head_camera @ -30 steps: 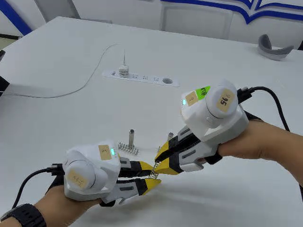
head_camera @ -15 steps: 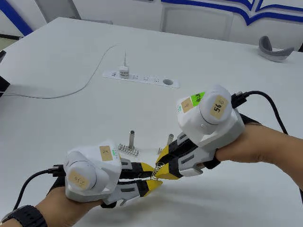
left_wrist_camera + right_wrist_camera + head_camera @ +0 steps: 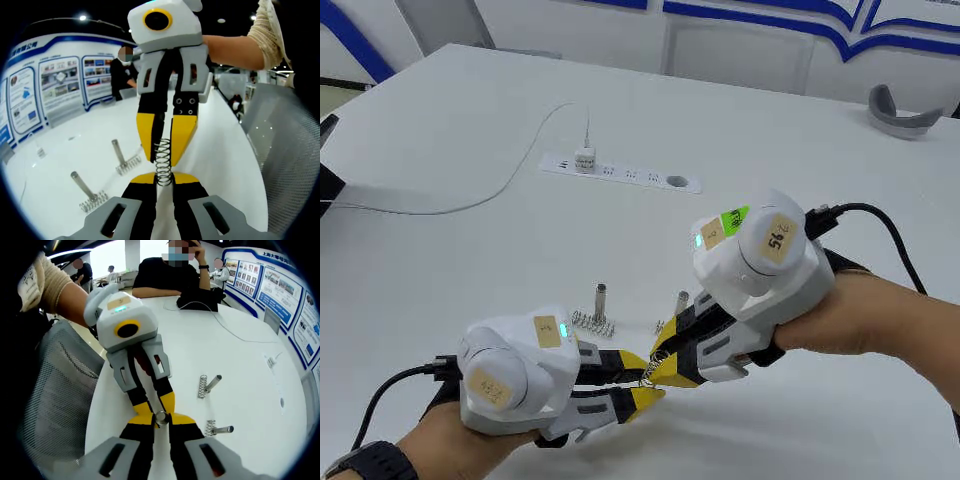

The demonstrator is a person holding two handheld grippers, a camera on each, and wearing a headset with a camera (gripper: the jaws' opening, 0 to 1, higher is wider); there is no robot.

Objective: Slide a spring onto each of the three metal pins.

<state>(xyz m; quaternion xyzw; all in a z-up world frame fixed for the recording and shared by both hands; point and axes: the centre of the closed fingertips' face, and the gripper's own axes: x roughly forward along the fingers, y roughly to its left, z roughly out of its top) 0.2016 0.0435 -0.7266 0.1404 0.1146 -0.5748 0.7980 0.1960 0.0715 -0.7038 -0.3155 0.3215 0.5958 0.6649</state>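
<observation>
White bench (image 3: 470,130) stretches ahead, with a power strip (image 3: 620,172) toward its far side. My left tool (image 3: 164,180) and right tool (image 3: 161,419) meet tip to tip, both clamped on one spring (image 3: 163,161) just above the bench. Behind them stand two pins (image 3: 601,298) (image 3: 682,301), each with a spring (image 3: 592,320) (image 3: 661,326) at its foot. I cannot tell whether those are threaded on. By my reckoning, the held spring is yet to be seated.

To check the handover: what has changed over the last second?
The right gripper came down to the left gripper and closed its jaws on the spring held there. The left gripper kept its grip on the spring. The upright pins stayed put.
</observation>
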